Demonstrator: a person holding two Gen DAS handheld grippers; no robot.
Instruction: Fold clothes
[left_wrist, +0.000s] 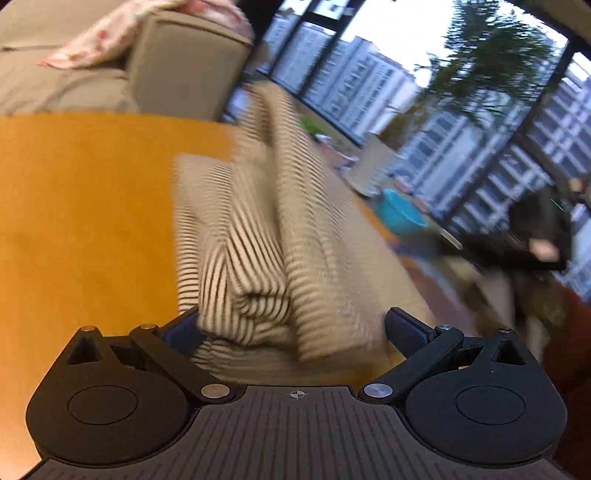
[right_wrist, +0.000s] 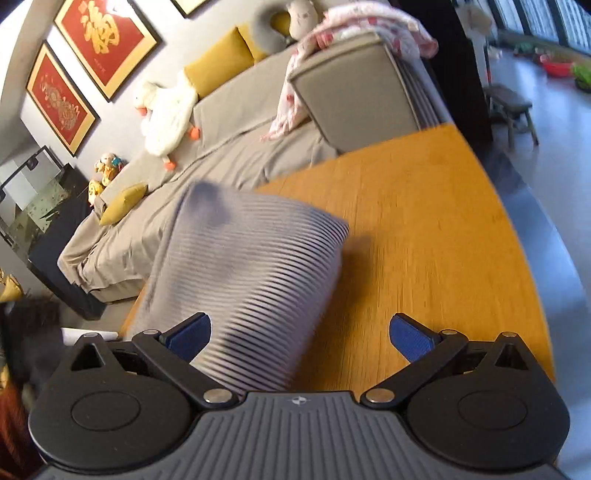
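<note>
Striped garment (right_wrist: 243, 280) lies on table (right_wrist: 424, 229), sofa (right_wrist: 236, 147) behind.

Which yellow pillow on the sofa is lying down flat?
The small yellow pillow near the sofa's front end lies flat; the big yellow cushion stands against the backrest beside the white goose toy.

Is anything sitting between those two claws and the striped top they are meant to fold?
Nothing visible. The striped garment lies bunched on the orange table, right at the open left gripper. In the right view it also reaches the open right gripper, with only bare tabletop beside it.
</note>
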